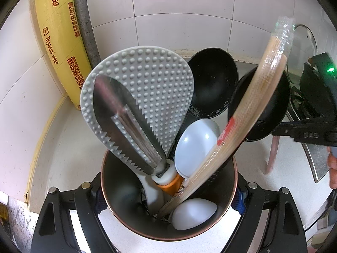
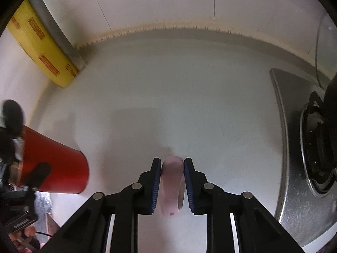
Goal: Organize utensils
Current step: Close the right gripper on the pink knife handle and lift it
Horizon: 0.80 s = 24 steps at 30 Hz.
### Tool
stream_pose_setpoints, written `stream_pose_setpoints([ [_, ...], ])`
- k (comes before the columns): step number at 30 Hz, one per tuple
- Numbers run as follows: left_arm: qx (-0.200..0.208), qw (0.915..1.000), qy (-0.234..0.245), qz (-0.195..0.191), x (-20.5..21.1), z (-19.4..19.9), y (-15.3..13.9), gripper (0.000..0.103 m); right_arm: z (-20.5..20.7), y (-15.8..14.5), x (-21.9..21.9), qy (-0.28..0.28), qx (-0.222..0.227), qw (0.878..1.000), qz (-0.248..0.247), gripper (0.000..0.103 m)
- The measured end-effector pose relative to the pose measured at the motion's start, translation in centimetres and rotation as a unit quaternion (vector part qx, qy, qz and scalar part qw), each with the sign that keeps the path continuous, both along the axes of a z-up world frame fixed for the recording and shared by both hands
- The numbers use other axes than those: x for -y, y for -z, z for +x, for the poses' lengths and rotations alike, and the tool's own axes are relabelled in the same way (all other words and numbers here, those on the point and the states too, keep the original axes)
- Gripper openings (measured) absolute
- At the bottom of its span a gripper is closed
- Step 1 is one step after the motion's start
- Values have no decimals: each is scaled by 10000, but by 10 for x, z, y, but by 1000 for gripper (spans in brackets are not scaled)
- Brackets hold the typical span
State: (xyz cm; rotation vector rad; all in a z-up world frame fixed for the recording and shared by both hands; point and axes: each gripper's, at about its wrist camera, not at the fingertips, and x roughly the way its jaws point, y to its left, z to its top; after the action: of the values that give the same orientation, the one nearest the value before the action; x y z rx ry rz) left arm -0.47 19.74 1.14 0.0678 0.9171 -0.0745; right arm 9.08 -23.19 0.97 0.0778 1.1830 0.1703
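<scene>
While the left tongs [image 1: 168, 191] clamp the utensil holder [image 1: 118, 217], the right tongs [image 2: 173, 181] pinch a pink handle [image 2: 171, 187].

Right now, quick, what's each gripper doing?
Left gripper: closed around the red cup full of utensils.
Right gripper: closed on a pink handle.

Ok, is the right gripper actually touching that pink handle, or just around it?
Touching. The right wrist view shows the right gripper with both blue pads pressed flat against the sides of the pink handle, no gap on either side.
</scene>
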Motion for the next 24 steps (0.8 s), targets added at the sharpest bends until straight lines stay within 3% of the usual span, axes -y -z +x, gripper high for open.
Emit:
stream_pose_setpoints([
  [2, 1, 10000, -2, 5, 0, 0, 0, 89, -6, -13, 3, -23, 130, 9999, 95, 24],
  [14, 5, 10000, -2, 7, -1, -1, -1, 89, -17, -12, -13, -121, 405, 9989, 222, 24],
  [24, 7, 10000, -11, 0, 0, -1, -1, 89, -22, -80, -47, -640, 1071, 9918, 285, 23],
])
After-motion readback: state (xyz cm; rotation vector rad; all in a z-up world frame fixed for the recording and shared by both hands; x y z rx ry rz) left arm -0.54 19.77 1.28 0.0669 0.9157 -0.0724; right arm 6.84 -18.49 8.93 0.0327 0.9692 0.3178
